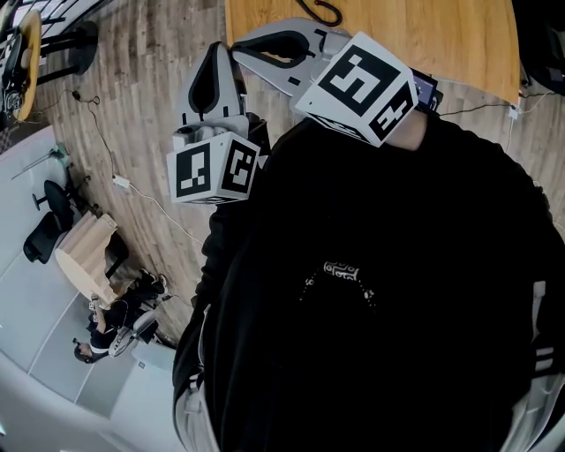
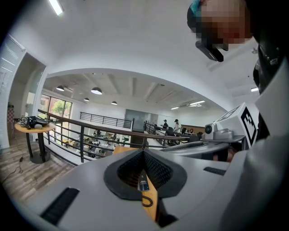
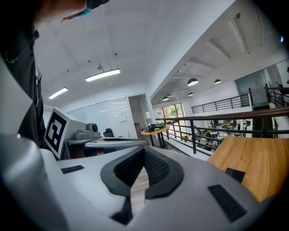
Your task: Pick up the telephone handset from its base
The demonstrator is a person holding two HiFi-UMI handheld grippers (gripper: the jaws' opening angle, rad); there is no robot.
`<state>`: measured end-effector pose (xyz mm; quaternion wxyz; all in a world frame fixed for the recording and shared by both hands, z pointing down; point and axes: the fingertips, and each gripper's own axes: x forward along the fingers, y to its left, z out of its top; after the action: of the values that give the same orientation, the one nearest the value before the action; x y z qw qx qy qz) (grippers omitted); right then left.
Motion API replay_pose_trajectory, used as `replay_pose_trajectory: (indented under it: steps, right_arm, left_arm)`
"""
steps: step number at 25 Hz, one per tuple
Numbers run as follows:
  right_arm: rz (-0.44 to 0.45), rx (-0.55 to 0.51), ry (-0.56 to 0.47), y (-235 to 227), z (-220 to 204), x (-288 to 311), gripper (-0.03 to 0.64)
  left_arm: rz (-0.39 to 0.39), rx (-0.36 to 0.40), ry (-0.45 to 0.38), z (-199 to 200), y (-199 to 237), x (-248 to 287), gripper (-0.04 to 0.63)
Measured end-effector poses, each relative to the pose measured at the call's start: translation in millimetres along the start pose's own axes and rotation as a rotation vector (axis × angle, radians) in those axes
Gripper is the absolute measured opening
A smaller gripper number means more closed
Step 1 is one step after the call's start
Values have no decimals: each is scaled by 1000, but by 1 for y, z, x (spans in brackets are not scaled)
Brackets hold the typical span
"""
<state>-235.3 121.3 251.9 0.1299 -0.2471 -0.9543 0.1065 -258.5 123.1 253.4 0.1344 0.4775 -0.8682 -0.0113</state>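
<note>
Can't place the telephone handset in any view, so no heading or long axis to report.

Only possible trace: black cord loop (image 1: 325, 12) on the wooden table (image 1: 424, 44), cut off by the top edge of head view. Also seen in left gripper view (image 2: 146, 201), through the slit behind the closed tips, lying flat on the wooden table (image 2: 152, 208). Small dark object (image 2: 143, 185) just past the loop on the same table, too small to identify.

Left gripper (image 1: 214, 53): jaws together, nothing clamped. Same in its own view (image 2: 143, 153), pads meeting at the tip.

Right gripper (image 1: 243, 44): jaws together too, nothing between (image 3: 144, 151).

Both held near level at the table's near corner, tips close to each other. Left one over the plank floor (image 1: 150, 97) just beside that corner, right one across the table's near edge. Cord loop beyond both sets of tips, further onto the table.

In right gripper view, bare table top (image 3: 253, 167) off to the right of the jaws.
</note>
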Motion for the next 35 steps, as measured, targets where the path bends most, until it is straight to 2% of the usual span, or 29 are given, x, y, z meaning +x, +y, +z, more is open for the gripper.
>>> replay_pose_trajectory:
  steps: [8,20,29,35]
  right_arm:
    - [8,9,3,-41,9,-26,16]
    - [-35,64,-32,-116,23,-74,15]
    - [-56,128,-71,-169,7,-138,17]
    - [-57,170,-75,-183,-3,-143,17]
  left_arm:
    - [-5,12,19,8,-29,40,5]
    - [-56,38,59,19,-81,115,5]
    - [-97,47,111,2,-149,163,5]
    - [-108,37,156,-9,-155,177,5]
